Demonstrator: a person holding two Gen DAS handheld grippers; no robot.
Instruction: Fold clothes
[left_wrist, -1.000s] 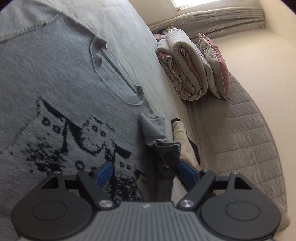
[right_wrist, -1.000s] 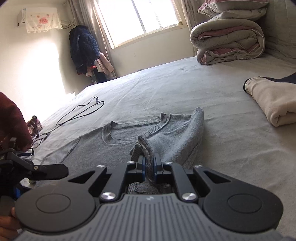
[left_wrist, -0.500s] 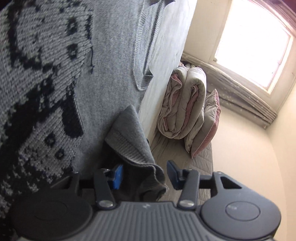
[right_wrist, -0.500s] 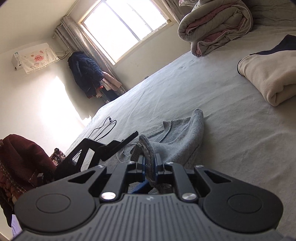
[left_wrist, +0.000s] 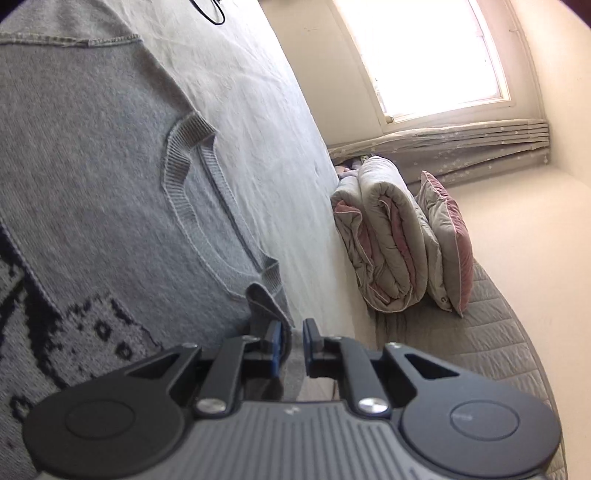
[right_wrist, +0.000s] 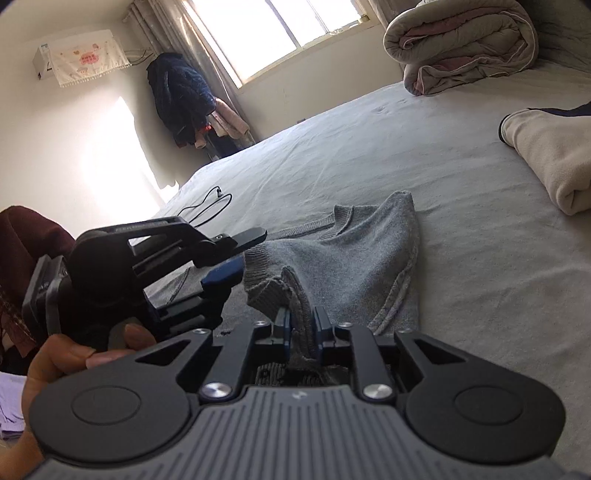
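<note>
Lying flat on the grey bed sheet (right_wrist: 461, 155), the grey sweater (left_wrist: 96, 206) has one sleeve folded over its body. The right gripper (right_wrist: 301, 326) pinches the sleeve's cuff firmly. The left gripper (left_wrist: 293, 339) stands narrow around a fold of knit, probably clamping it. A rolled duvet (left_wrist: 384, 243) lies well apart.

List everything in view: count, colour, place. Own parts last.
sweater: one, grey with dark pattern, spread on bed, sleeve folded over
bed sheet: one, pale grey, under all
rolled duvet: one, beige and pink, at bed head
pillow: one, beige and pink, beside duvet
folded garment: one, cream, right of sweater
cable: one, black, on sheet
hanging clothes: dark blue, by window
left gripper: black, nearly shut around the sleeve
right gripper: black, shut on sleeve cuff
hand: one, holding left gripper
</note>
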